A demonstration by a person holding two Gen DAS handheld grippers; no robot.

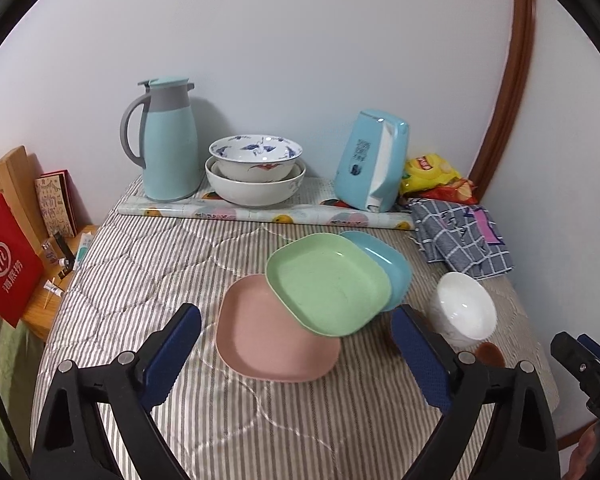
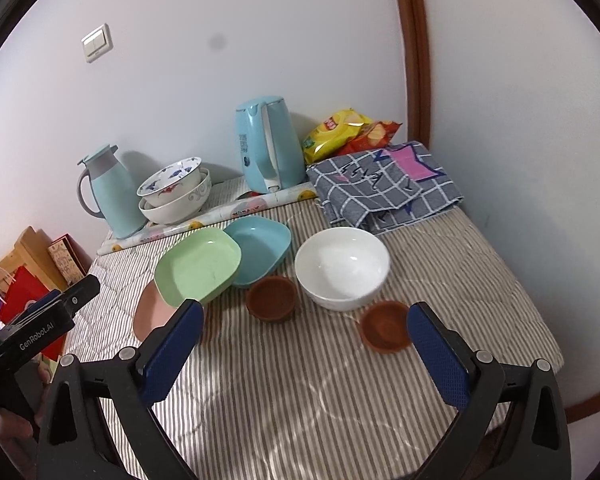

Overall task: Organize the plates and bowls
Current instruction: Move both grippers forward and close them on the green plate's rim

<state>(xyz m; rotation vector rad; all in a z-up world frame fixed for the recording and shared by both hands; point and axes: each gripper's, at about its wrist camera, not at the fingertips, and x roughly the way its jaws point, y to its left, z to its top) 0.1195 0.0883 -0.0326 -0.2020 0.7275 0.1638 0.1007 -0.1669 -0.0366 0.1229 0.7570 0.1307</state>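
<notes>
striped quilted table cover [image 2: 340, 400]: work surface carrying all the tableware. three square plates lie fanned near its middle, the green plate [image 1: 328, 282] tilted on top, leaning across the pink plate [image 1: 268, 340] and the blue plate [image 1: 384, 260], so they overlap loosely rather than nest; squaring them appears to be the job in hand. white bowl [image 2: 342, 266]: upright, just right of the plates, apart from them. two small brown bowls [image 2: 271, 298] and [image 2: 385, 326]: one between plates and white bowl, one nearer the right gripper; the first may touch the blue plate, though the view is too foreshortened to tell. stacked porcelain bowls [image 1: 256, 170], thermos jug [image 1: 166, 140], kettle [image 1: 374, 160], checked cloth [image 2: 384, 188] and snack bags [image 2: 348, 130] line the far wall, clear of the approach. left gripper [image 1: 296, 346]: jaws wide apart, empty, hovering before the pink plate. right gripper [image 2: 304, 336]: jaws wide apart, empty, facing the brown bowls.
</notes>
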